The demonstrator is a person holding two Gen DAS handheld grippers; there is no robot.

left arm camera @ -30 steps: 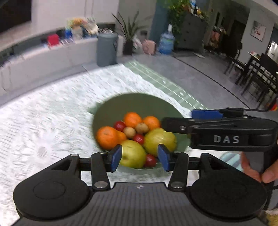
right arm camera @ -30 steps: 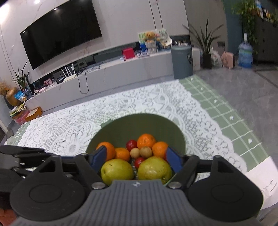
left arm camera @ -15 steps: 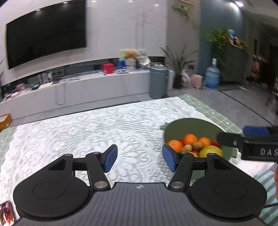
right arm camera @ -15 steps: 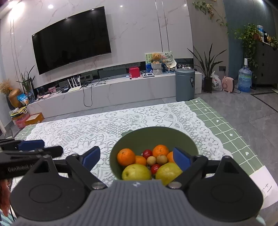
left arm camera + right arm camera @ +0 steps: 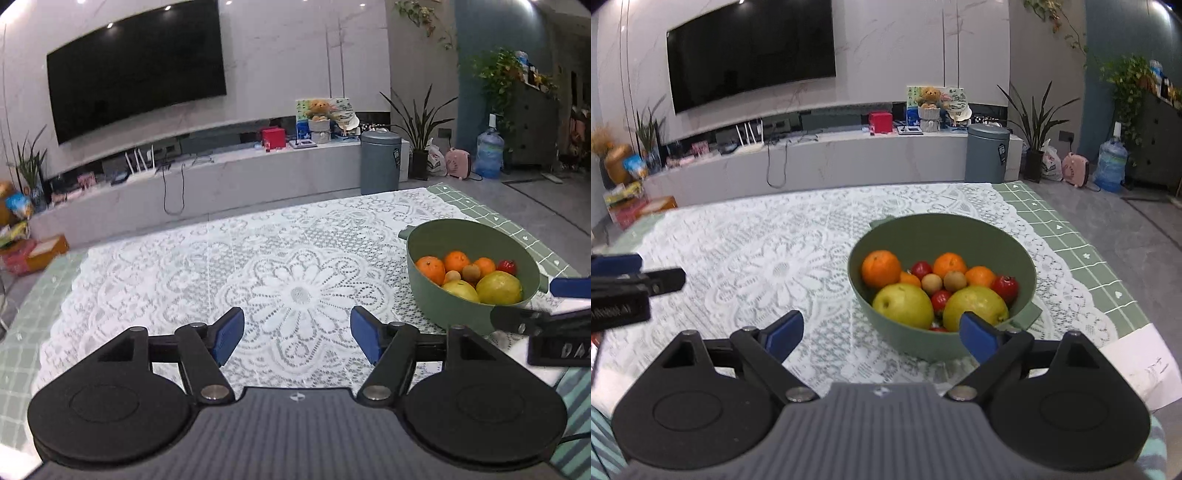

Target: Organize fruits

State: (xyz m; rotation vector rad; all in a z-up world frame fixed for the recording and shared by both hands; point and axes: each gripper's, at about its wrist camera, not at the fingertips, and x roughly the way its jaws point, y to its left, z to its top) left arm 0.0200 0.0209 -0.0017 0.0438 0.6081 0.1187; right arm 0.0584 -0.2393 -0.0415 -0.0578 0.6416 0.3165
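Note:
A green bowl (image 5: pixel 960 232) stands on the lace tablecloth and holds oranges (image 5: pixel 881 268), two yellow-green pears (image 5: pixel 903 305), small red fruits (image 5: pixel 1005 288) and small brown fruits (image 5: pixel 931 284). The bowl also shows at the right of the left wrist view (image 5: pixel 439 306). My left gripper (image 5: pixel 297 338) is open and empty, above the cloth to the left of the bowl. My right gripper (image 5: pixel 881 336) is open and empty, just in front of the bowl. Each gripper's tip shows at the edge of the other's view.
A white lace cloth (image 5: pixel 295 266) covers a green checked tablecloth (image 5: pixel 1086 258). A white paper sheet (image 5: pixel 1141 365) lies at the front right. Beyond the table are a low TV bench (image 5: pixel 827 158), a grey bin (image 5: pixel 988 153) and plants.
Both grippers have pulled back and away from the bowl. The left one swung left, so the bowl moved from between its fingers to the right of its view. Both remain open.

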